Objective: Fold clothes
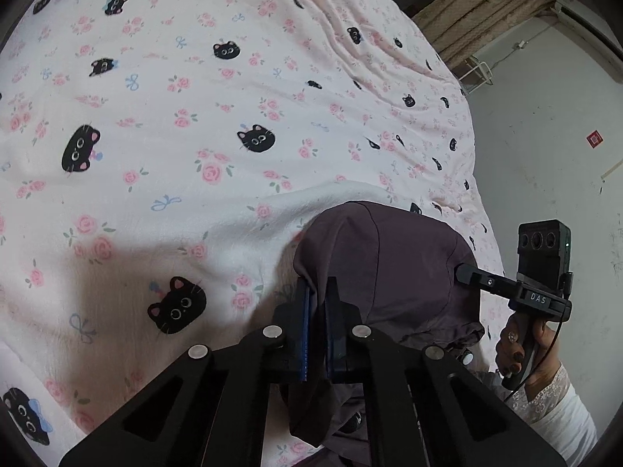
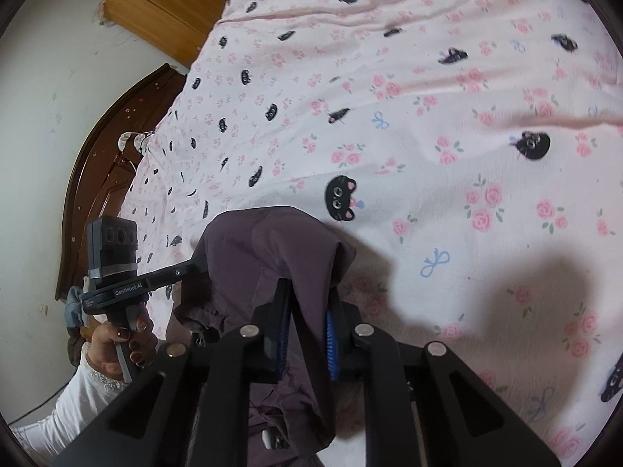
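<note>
Both tools (image 1: 318,292) (image 2: 307,295) clamped on purple garment (image 1: 389,264).

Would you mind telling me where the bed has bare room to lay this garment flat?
The patterned sheet is free ahead of the purple garment, up to the headboard. It is crowded near the left tool and right tool.

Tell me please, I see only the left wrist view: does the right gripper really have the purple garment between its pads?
Observer: Yes. In the right wrist view the purple garment hangs between the blue pads of the right gripper, and they pinch it.
Operator: What stands behind the left gripper there?
Observer: Behind the left gripper there is a dark wooden headboard; further up, a brown box against the wall.
</note>
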A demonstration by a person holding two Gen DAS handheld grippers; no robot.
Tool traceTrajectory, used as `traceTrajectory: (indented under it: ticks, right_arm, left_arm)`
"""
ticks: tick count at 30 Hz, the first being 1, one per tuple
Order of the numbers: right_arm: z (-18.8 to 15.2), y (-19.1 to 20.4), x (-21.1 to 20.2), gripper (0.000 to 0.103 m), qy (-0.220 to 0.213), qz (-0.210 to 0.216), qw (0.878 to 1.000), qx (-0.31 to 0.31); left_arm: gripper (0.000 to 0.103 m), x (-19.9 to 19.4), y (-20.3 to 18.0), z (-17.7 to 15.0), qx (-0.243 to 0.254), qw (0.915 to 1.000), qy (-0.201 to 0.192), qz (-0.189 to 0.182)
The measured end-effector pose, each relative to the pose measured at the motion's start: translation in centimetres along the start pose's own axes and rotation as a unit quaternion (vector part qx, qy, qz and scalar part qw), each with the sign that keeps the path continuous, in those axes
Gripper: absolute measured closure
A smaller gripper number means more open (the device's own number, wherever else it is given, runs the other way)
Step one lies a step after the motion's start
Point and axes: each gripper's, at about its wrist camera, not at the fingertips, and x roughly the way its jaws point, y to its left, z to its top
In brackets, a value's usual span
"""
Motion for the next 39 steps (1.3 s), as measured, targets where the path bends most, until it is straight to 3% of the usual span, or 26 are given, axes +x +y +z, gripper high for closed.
traceTrajectory:
  ticks: [7, 18, 29, 39]
  right_arm:
    - [-0.4, 2.8, -2.3, 0.091, -0.017, -0.002, 0.998, -0.055]
    - [-4.2, 8.5, -5.7, 0.095, 0.001, -0.041, 0.985, -0.169]
    - [-10.1, 11.6, -7.6, 0.095, 0.044, -0.076, 0.968, -0.233]
    - [-16.8, 13.6, -6.9, 0.096, 0.086, -0.092, 0.956, -0.264]
  left_arm:
    - [0.098, -2.7, -1.8, -0.9, 0.038, 0.9991, -0.018, 0.011]
    - [0.098, -6.7, -5.8, -4.3, 0.126, 0.9911, -0.025, 0.036]
    - [0.098, -9.5, -8.3, -9.0, 0.193, 0.9794, -0.002, 0.059]
    - [0.098, -10.9, -8.7, -14.7, 0.222, 0.9719, 0.024, 0.075]
